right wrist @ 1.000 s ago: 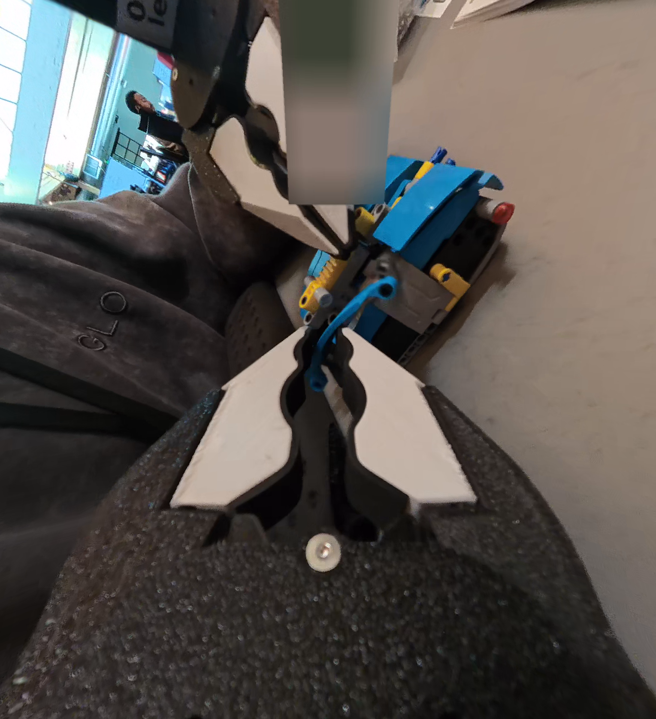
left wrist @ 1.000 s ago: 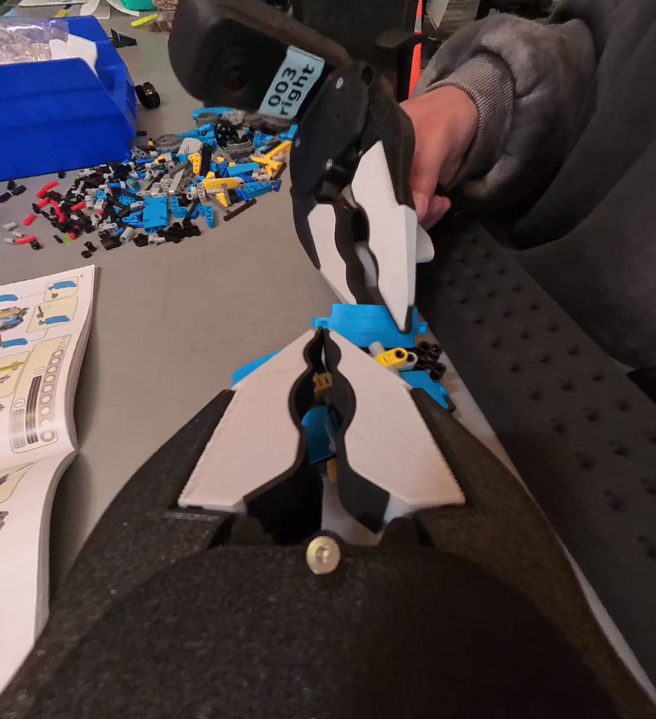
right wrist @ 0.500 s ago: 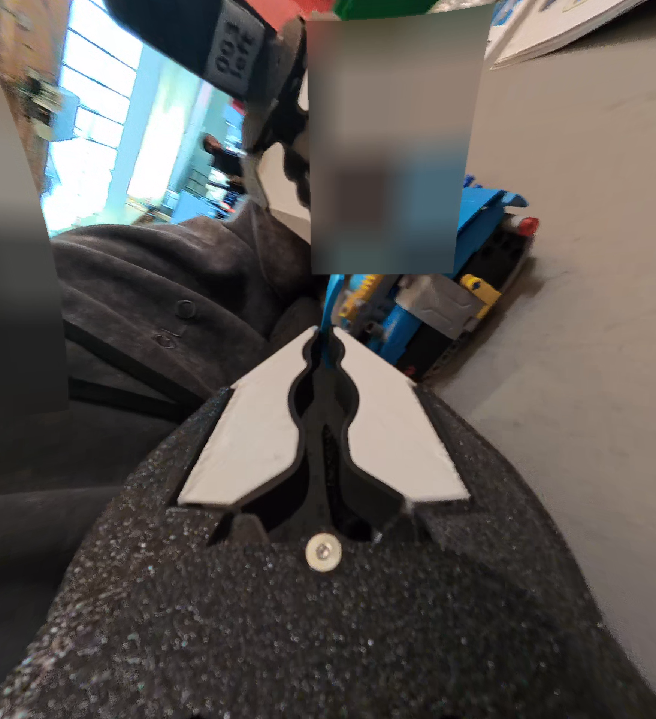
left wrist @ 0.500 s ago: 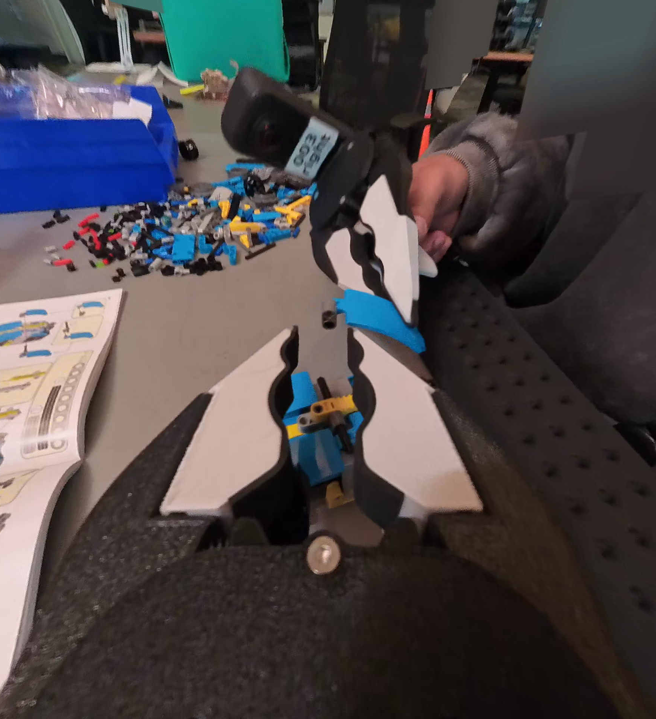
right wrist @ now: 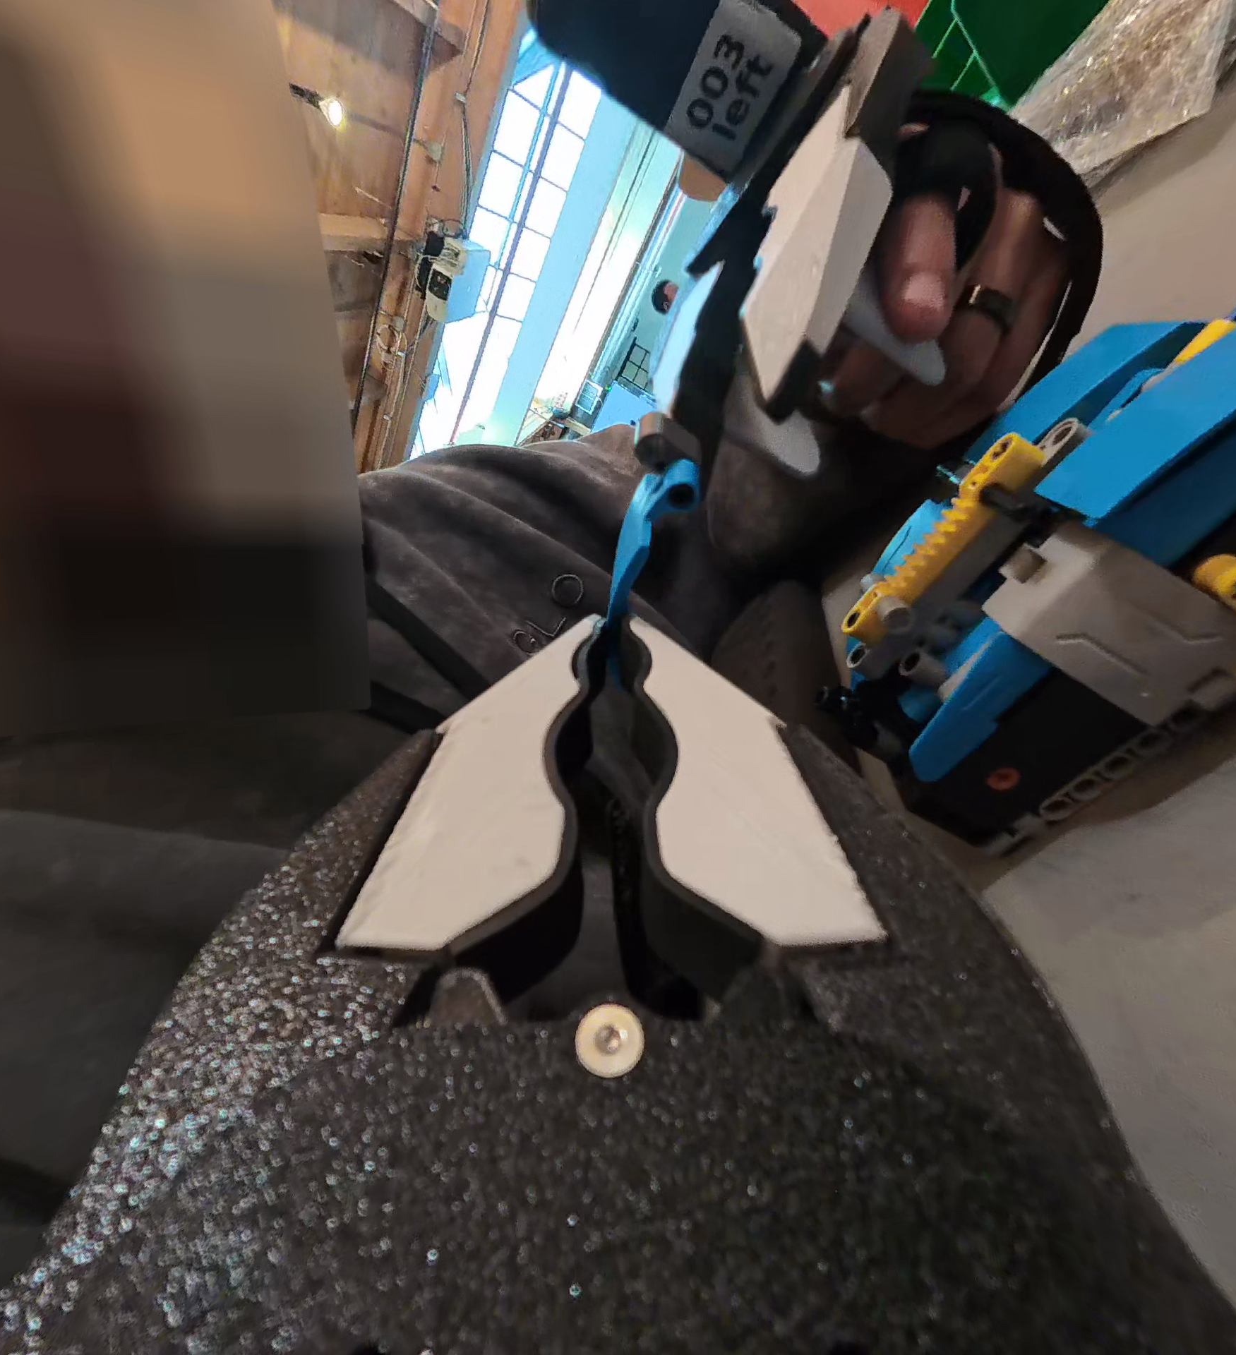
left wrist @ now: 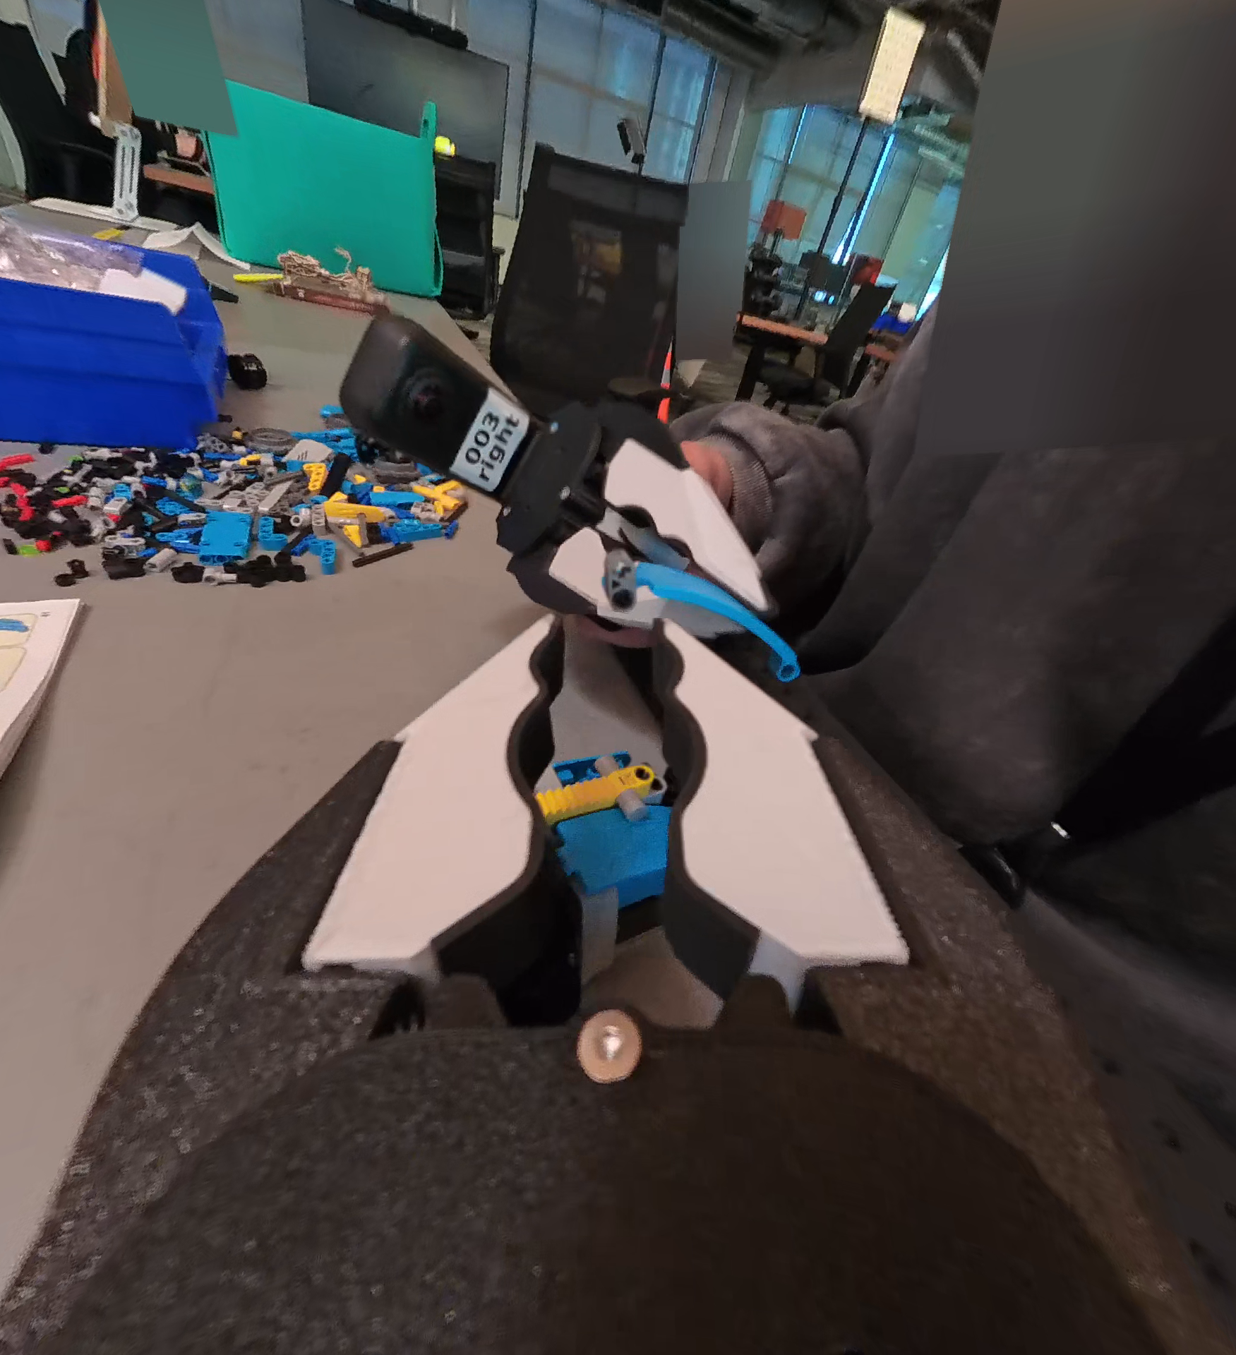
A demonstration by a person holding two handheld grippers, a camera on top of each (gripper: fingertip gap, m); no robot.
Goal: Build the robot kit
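thin blue curved tube (right wrist: 628, 564), a dark connector at its tip, pinched in the nearly closed right gripper (right wrist: 616, 639); brick model (right wrist: 1084, 586) at 3 o'clock. left gripper (left wrist: 606, 663) parted, empty. risk: tube may slip out of the light tip grip.

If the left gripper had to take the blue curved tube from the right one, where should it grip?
Probably the free curved end of the blue tube, which sticks out past the right gripper with bare length; approach from below that end. The other end, with its grey connector, sits against the fingers. The left gripper stands open just beneath.
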